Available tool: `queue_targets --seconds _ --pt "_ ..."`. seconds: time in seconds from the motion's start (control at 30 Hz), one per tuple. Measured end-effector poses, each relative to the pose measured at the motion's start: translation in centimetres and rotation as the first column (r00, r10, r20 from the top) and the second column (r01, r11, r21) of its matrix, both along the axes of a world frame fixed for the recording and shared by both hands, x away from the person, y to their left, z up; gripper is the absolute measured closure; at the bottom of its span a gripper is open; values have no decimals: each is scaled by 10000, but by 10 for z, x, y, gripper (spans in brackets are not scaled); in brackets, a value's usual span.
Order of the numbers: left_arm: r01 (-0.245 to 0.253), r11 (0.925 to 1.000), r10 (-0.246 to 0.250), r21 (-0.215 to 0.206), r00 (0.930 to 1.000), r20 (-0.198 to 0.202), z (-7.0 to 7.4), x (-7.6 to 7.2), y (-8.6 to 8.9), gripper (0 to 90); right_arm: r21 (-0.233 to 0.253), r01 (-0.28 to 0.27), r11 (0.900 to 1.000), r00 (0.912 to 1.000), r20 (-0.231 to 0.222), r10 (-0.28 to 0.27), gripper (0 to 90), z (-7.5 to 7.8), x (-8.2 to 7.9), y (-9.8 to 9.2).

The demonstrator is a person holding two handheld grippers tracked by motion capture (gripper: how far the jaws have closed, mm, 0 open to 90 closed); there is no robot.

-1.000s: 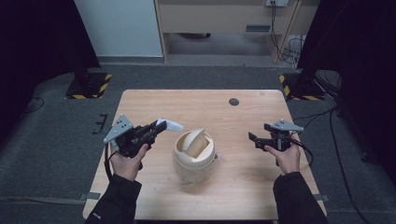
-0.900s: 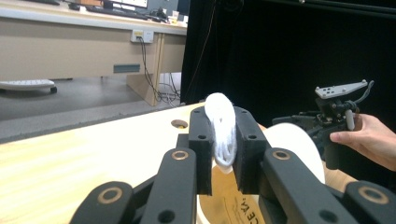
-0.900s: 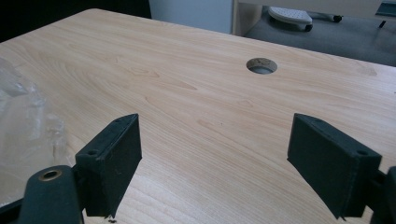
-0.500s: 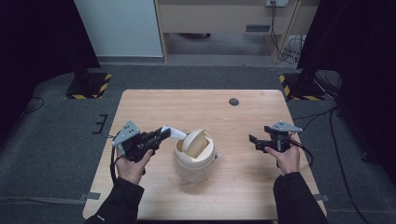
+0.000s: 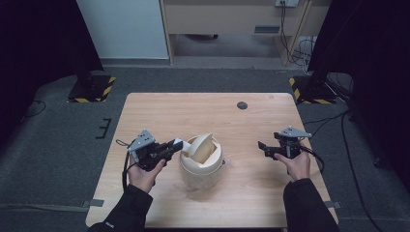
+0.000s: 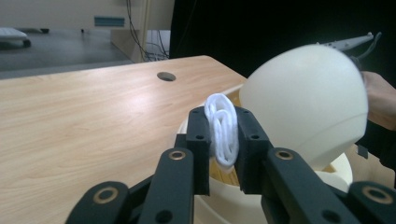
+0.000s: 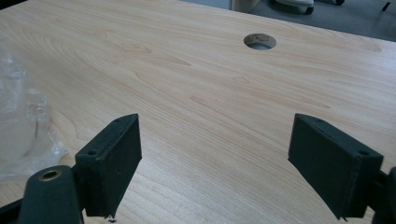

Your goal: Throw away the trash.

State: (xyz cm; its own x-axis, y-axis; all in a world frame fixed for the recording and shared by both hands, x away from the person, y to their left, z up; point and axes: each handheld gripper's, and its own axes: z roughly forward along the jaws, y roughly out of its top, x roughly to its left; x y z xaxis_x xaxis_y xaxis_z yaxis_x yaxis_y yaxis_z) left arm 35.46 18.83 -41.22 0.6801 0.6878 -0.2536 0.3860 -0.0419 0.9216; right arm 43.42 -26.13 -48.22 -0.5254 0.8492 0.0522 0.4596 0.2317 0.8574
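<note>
A cream swing-lid bin (image 5: 201, 162) stands at the middle of the wooden table (image 5: 203, 111). Its domed flap (image 6: 306, 105) is tilted, leaving a gap on the side facing my left gripper. My left gripper (image 5: 175, 145) is shut on a folded white tissue (image 6: 222, 128), holding it right at the bin's opening (image 6: 219, 170), and the tissue (image 5: 177, 142) touches the flap's edge. My right gripper (image 5: 263, 148) hovers over the table to the right of the bin, open with nothing between its fingers (image 7: 112, 158).
A round cable hole (image 5: 242, 105) lies in the table's far right part, also seen as a hole (image 7: 259, 41) ahead of the right gripper. Thin clear plastic (image 7: 21, 130) lies crumpled beside the bin. Beyond the table is grey carpet and a cabinet.
My left gripper has carried the tissue rightward and down to the bin's opening. The bin's flap has tilted. The right gripper has stayed put.
</note>
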Motion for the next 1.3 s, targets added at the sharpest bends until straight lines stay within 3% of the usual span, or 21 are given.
queue_targets --seconds 0.47,0.6,0.73,0.9,1.03,1.1,1.13,1.23,1.3 --pt "230 9955 -228 -916 9997 36 -3 2 4 440 -136 37 9999 9999 -163 -39 169 -4 0 -3" --pt "78 9965 -58 -829 9997 236 -3 2 7 386 -156 54 9999 9998 -177 -57 169 -4 0 -4" --pt "-612 9962 637 -612 9972 387 -6 1 20 319 -289 63 9996 9996 -275 -71 167 -7 0 -6" --pt "-1430 9897 1431 98 9897 -44 -23 1 41 241 -518 202 9985 9977 -640 -235 158 -15 0 -9" --pt "-2030 9711 2134 1255 9740 -762 -48 5 57 214 -667 351 9972 9953 -878 -409 145 -21 1 -13" --pt "-2167 9584 2428 1857 9612 -1313 -61 8 63 200 -749 402 9964 9936 -1023 -478 140 -24 0 -15" --pt "-2208 9493 2601 2237 9514 -1648 -69 9 66 193 -793 440 9959 9928 -1079 -524 136 -25 0 -15" --pt "-2039 9309 2728 3032 9399 -2054 -82 14 71 180 -917 499 9945 9903 -1244 -612 126 -29 1 -18" --pt "-2077 9145 2921 3472 9327 -2115 -88 18 74 163 -1044 534 9931 9881 -1379 -676 120 -33 1 -19"
